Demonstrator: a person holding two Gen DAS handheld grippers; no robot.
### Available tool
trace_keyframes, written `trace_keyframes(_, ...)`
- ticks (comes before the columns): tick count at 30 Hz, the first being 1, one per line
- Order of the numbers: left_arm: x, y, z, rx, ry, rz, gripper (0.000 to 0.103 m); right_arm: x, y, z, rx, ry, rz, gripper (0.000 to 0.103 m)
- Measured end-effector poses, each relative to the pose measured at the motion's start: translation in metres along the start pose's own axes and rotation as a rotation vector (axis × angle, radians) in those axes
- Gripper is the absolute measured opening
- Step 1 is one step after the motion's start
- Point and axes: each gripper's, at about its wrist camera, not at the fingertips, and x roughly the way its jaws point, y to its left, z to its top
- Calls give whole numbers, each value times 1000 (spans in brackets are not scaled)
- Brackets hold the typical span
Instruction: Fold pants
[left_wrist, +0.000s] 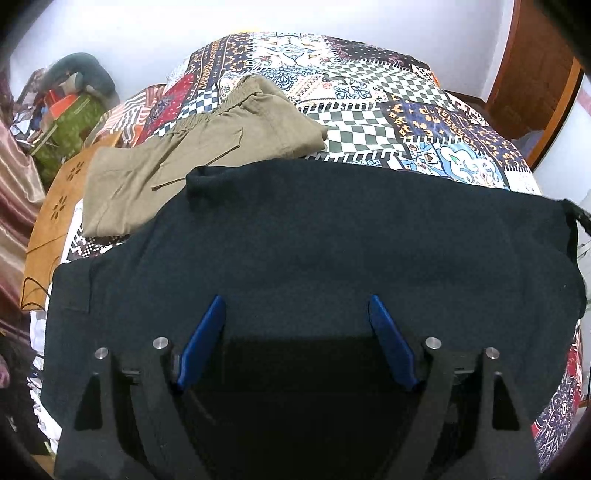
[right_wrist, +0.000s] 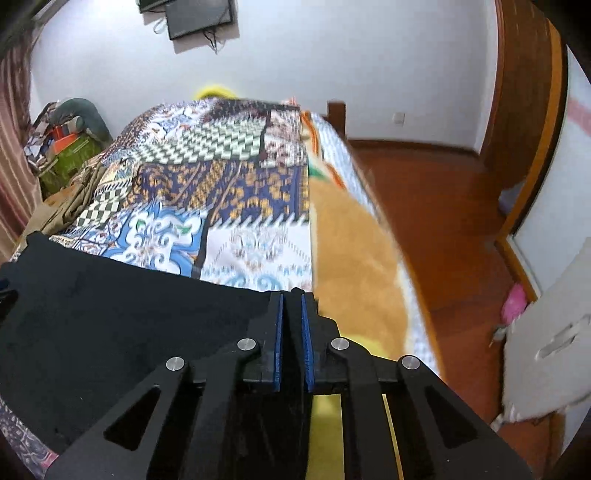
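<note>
Dark navy pants (left_wrist: 314, 240) lie spread across the near part of the patterned bedspread (left_wrist: 369, 92). My left gripper (left_wrist: 295, 299) hovers over them, its blue pads wide apart with only flat cloth beneath, so it is open. In the right wrist view the same dark pants (right_wrist: 110, 314) fill the lower left. My right gripper (right_wrist: 292, 295) is shut on their right edge, a dark strip of cloth pinched between the blue pads, near the bed's side. Folded khaki pants (left_wrist: 207, 147) rest farther back on the left, and their edge (right_wrist: 74, 199) shows in the right wrist view.
A pile of bags and clothes (left_wrist: 70, 122) sits beyond the bed's far left corner. A tan mat (left_wrist: 55, 206) lies at the left edge. An orange-brown blanket (right_wrist: 354, 258) hangs down the bed's right side above the wooden floor (right_wrist: 443, 221). A white object (right_wrist: 546, 332) stands at the right.
</note>
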Motion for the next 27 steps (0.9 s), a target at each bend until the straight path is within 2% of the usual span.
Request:
trace_keyframes(3,0,0,0,-3,-1,-3,81,11,-2,6,-2,22,-5,8)
trace_keyframes(7,-2,1,0,1,-2,-5,81,45,-4,-1,6,147,-9,8)
trace_keyframes(8,-4,0,-1,14,-4,-1,81,45,-6,-2,21,147,-7,9)
trace_keyframes(11,-15,-6,-3,75,-13,21,81,32,-9,3,56,144,-39,14)
trace_keyframes(15,-40,-16,-9,138,-56,-3,81,2,-6,5,57,116,-35,16)
trace_keyframes(19,-58,-25,-19,167,-80,-34,81,-28,9,-3,61,83,13,27)
trace_keyframes(25,-66,-30,-40,177,-67,-61,81,-58,44,-21,51,79,102,28)
trace_keyframes(27,-68,-29,-48,173,-63,-68,81,-65,56,-29,46,83,126,32)
